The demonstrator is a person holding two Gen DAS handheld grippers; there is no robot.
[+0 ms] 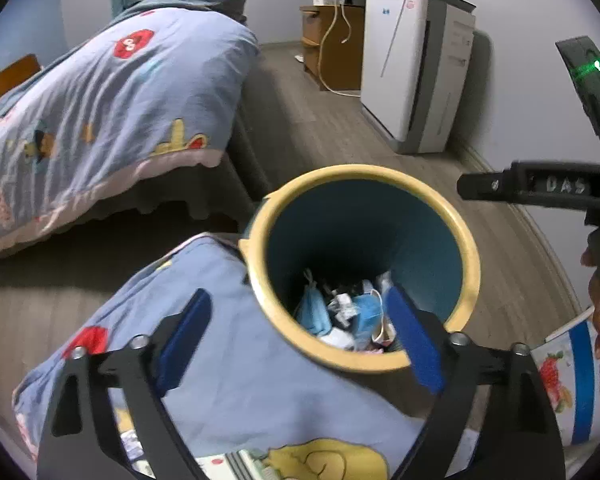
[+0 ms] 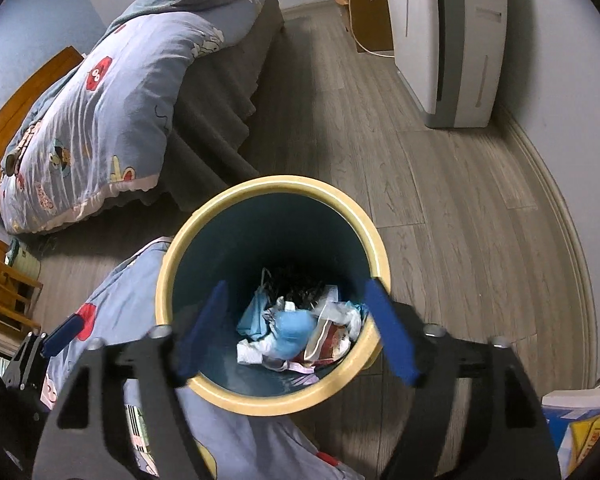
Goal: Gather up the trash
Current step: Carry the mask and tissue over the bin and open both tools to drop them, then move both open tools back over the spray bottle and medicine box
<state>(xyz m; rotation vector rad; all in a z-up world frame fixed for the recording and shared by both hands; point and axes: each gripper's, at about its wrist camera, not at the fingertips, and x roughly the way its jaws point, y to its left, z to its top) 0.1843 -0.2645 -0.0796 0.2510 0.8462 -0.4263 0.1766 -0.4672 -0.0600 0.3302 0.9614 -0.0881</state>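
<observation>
Clearly the bed (image 2: 100, 92) is the biggest thing in view, lying beyond the bin and to its left, its cartoon-print quilt hanging over a dark skirt; the white air purifier (image 1: 412, 72) stands beyond the bin on the right, against the wall, out of the walkway; a second fold of quilt (image 1: 228, 360) presses against the bin's near-left side. The bin (image 2: 180, 256) itself, yellow-rimmed and blue inside, stands on the wood floor right under both tools, presumably set there so drops fall straight in; the trash (image 2: 296, 328) (blue masks, crumpled white tissue, a red-and-white wrapper) lies at its bottom. The right gripper (image 2: 296, 336) hangs over the bin's mouth with its blue pads wide apart and nothing between them, which reads as a release just made or a pause before the next fetch; the left gripper (image 1: 296, 336) is likewise spread and empty, over the bin's near-left rim.
</observation>
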